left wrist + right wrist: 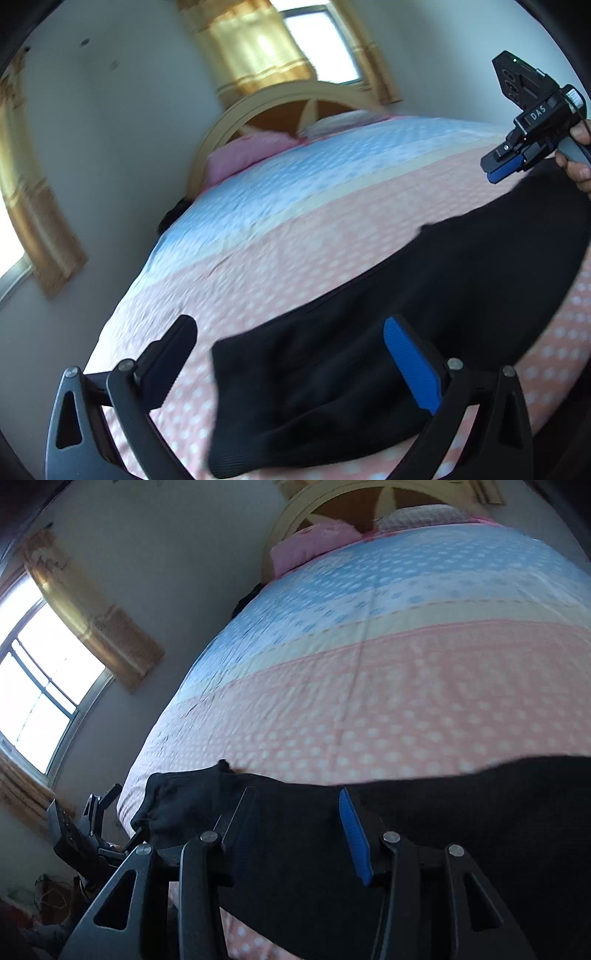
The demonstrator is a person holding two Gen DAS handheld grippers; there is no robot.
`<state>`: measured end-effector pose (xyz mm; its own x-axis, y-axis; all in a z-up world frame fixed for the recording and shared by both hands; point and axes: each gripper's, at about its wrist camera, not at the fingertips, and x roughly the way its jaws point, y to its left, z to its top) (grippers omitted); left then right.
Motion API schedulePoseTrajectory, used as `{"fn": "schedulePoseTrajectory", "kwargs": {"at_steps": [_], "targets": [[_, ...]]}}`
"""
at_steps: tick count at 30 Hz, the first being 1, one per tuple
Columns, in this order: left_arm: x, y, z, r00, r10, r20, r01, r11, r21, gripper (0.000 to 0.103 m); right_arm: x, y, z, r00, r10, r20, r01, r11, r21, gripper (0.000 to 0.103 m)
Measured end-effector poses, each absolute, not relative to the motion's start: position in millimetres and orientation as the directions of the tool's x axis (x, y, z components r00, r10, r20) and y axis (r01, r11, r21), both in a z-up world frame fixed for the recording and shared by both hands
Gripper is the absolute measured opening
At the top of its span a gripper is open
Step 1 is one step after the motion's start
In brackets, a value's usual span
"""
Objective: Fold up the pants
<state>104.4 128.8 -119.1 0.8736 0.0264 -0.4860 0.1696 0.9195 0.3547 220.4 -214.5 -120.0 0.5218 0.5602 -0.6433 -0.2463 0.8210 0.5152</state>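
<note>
1. Left wrist view: my left gripper (291, 363) has its jaws spread wide, nothing between them. Dark finger on the left sits over the bedspread, blue-padded finger on the right sits over the pants.
2. Pants (388, 332) are black, lying flat on the bed (295, 206), stretched in a long band from the near left end toward the right edge of the frame. Near end shows a squared-off edge with a ribbed texture at the bottom.
3. Same view, top right: my right gripper (498, 170) is above the far end of the pants, held in my right hand (578, 158). Its blue pads look close together from this angle.
4. Right wrist view: right gripper (295, 827) fingers are clearly apart, so I read it as open and empty. Black fabric (443, 830) fills the space below and between the fingers; can't tell whether the fingers touch it.
5. Pants here run across the lower frame, with one end bunched at the bed's left edge (177, 797).
6. Left gripper (99, 819) shows at the lower left of that view, just beside that bunched end, off the edge of the bed.
7. Bedspread: pink dotted band under the pants, then a pale yellow strip, then blue dotted. Pink pillow (314, 542) at the curved headboard (332, 498). Window (40, 686) with a gold curtain (96, 620) on the left wall.
</note>
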Motion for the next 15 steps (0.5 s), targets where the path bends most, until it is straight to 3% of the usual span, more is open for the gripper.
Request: {"fn": "schedulePoseTrajectory", "kwargs": {"at_steps": [7,10,15], "targets": [[87.4,14.4,-119.7,0.817,-0.231,-0.529,0.465,0.807,0.366,0.102,133.2,-385.0,-114.7,0.727,0.311,-0.612,0.086,0.843,0.53,0.047],[82.1,-31.9,-120.0,0.78,-0.312,-0.543,0.555,0.745,0.369,0.096,113.6,-434.5,-120.5,0.769,0.239,-0.593,0.175,0.814,0.554,0.047],[72.1,-90.8,-119.9,0.715,-0.402,-0.573,0.663,0.649,0.373,0.076,91.9,-480.0,-140.6,0.805,0.183,-0.564,0.271,0.732,0.625,0.047]]}}
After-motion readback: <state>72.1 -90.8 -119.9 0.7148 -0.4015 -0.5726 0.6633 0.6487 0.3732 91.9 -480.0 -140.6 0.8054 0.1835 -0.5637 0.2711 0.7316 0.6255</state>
